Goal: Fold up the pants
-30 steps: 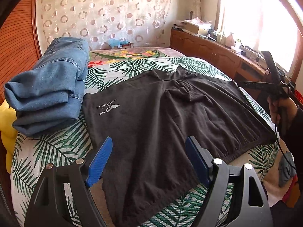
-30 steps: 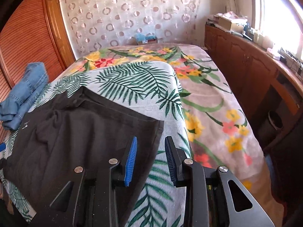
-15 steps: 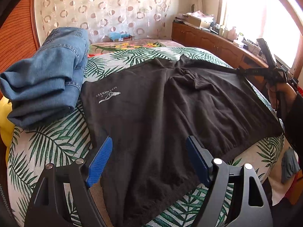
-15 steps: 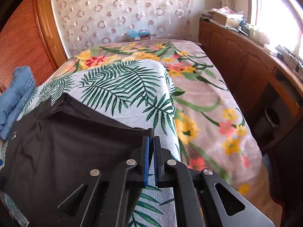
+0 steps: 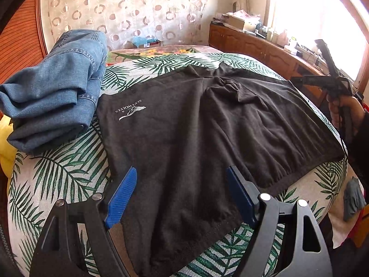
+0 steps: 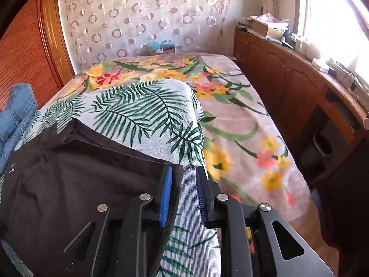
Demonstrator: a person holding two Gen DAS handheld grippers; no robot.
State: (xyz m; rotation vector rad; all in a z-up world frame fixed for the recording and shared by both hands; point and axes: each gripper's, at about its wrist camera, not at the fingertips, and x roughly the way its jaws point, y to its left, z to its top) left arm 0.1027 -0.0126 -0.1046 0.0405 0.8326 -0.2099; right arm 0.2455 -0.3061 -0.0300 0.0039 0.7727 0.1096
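Observation:
Black shorts with a white logo lie spread flat on the palm-leaf cloth on the bed. My left gripper hovers open over their near edge, with nothing between its blue pads. My right gripper is at the shorts' far right corner. Its jaws are opening. The corner's edge lies by the left pad and only the leaf cloth shows in the gap. In the left wrist view a hand holds the right gripper at that corner.
Folded blue jeans are stacked at the bed's left side, next to the shorts. A floral blanket covers the rest of the bed. A wooden cabinet with clutter runs under the window on the right. A bin stands beside it.
The right gripper's jaws closed at the shorts' right corner, then parted again. The corner now lies stretched out flatter towards the right. The left gripper has stayed open over the near edge.

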